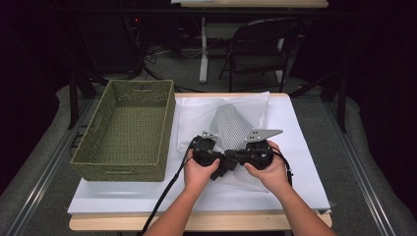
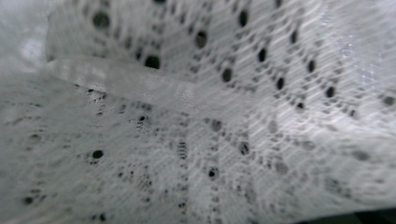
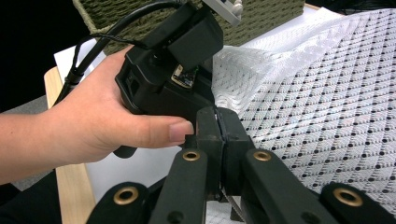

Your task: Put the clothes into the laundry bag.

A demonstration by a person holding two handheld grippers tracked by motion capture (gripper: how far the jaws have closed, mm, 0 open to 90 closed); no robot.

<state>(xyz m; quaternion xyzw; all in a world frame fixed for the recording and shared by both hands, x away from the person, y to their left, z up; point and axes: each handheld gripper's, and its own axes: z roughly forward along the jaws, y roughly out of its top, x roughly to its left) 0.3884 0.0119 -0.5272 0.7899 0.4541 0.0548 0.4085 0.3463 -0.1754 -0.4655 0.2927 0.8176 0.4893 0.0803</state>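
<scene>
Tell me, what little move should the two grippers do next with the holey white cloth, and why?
Probably lift the mesh cloth a little and carry it left toward the green woven basket. The right gripper is shut on the cloth's edge, the left gripper sits right against the cloth beside it, and the basket stands close by. Whether the left jaws pinch the cloth I can't tell.

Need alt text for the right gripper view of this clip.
The right gripper holds its black jaws shut on the edge of a white mesh fabric. Close behind, a hand holds the left gripper, with a green woven basket beyond.
</scene>
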